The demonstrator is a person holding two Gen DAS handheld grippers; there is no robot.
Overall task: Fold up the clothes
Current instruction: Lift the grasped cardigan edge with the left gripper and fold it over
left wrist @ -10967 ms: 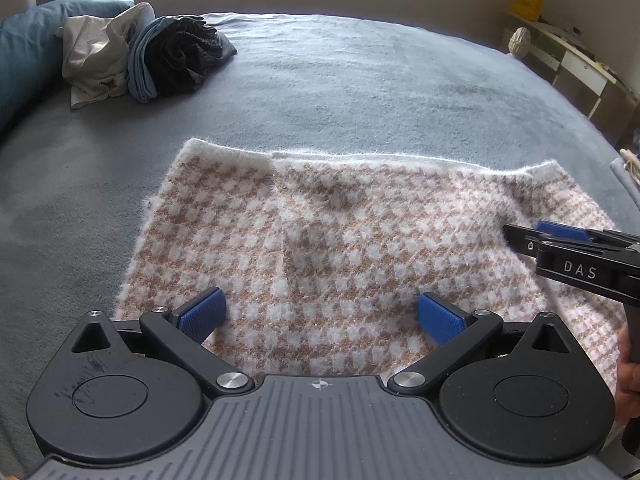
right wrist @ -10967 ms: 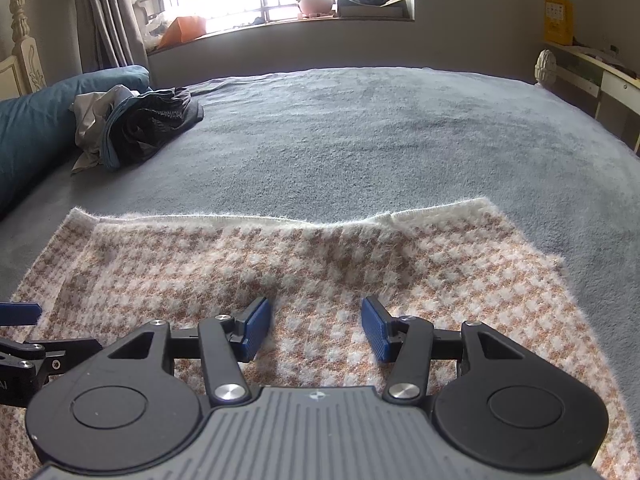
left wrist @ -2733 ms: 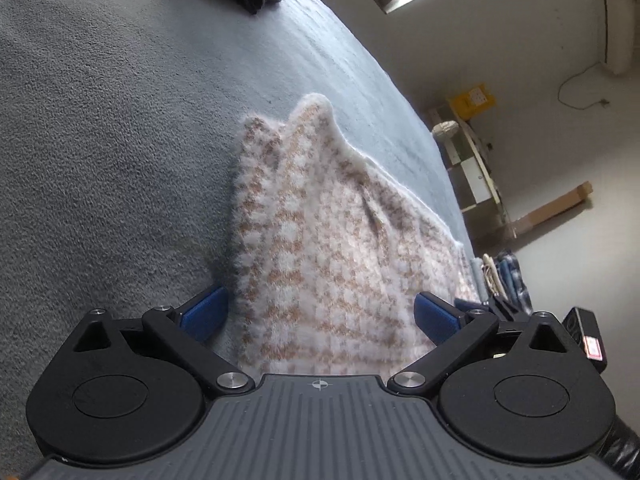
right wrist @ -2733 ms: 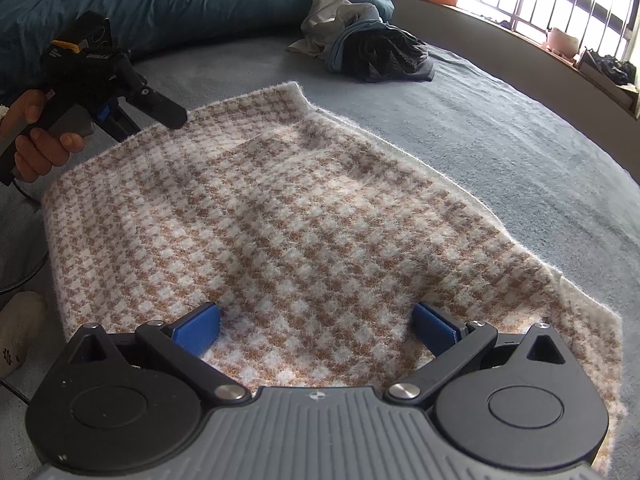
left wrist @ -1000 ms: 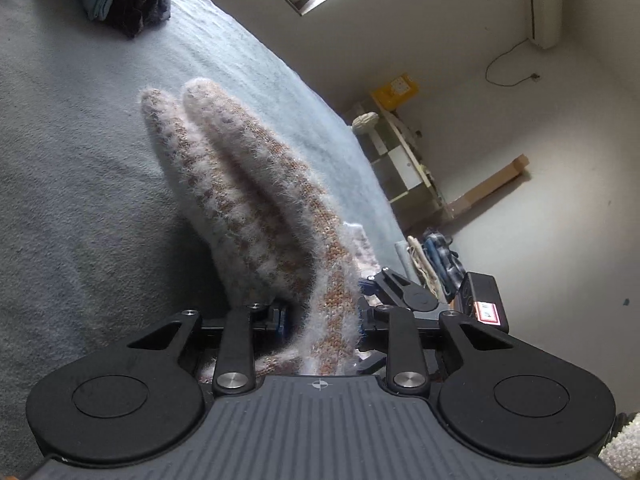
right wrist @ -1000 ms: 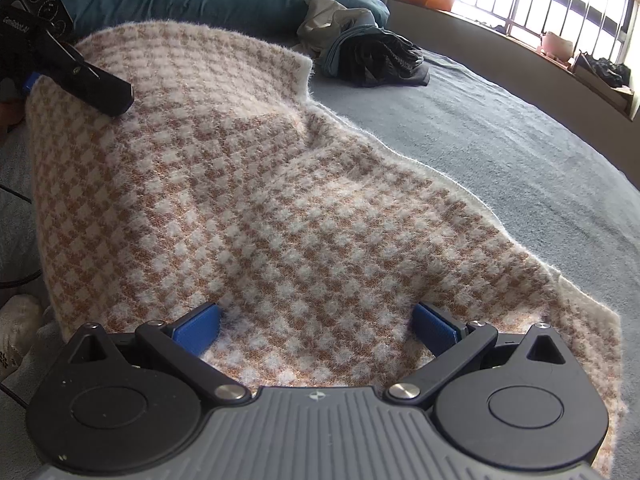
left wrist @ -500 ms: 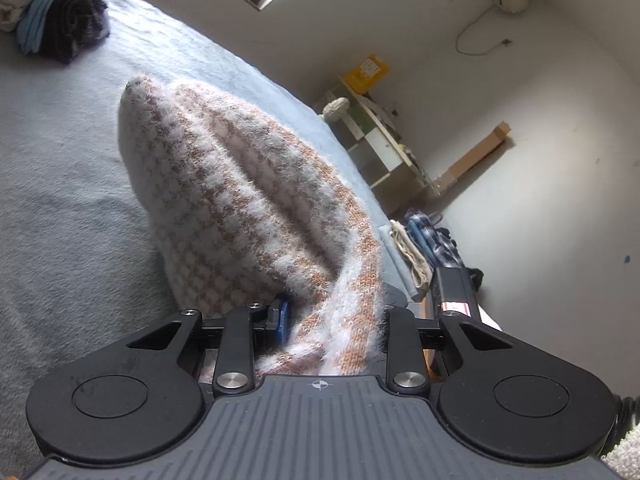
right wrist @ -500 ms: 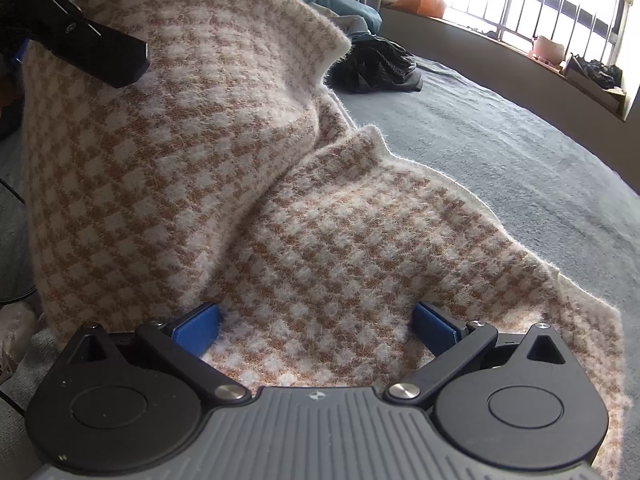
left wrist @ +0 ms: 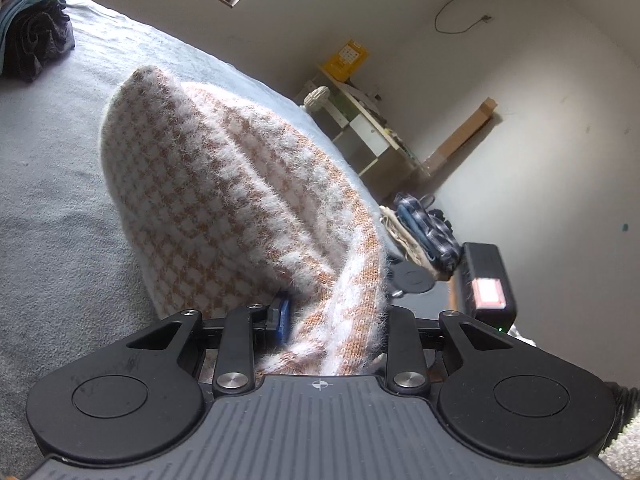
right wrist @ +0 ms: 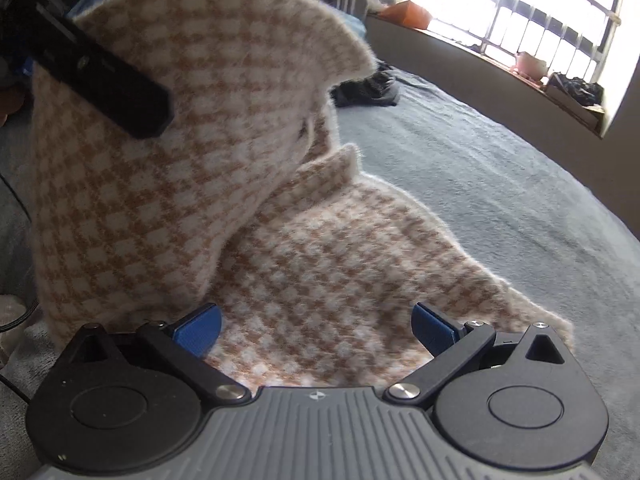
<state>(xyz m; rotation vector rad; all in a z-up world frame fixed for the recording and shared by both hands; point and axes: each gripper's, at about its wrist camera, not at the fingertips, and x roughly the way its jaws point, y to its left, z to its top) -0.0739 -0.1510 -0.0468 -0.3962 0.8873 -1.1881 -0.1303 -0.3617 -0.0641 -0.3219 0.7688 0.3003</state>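
so left tongs (left wrist: pixel 332 320) clamp the checked sweater (left wrist: pixel 224 200) edge, lifted off the bed (left wrist: pixel 52 208); right tongs (right wrist: pixel 316 330) gape wide, empty. fuzzy knit could slip, fold skews.

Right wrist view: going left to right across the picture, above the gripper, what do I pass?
Left gripper's black finger → lifted half of the checked garment → dark clothes pile → bare grey bed → barred window.
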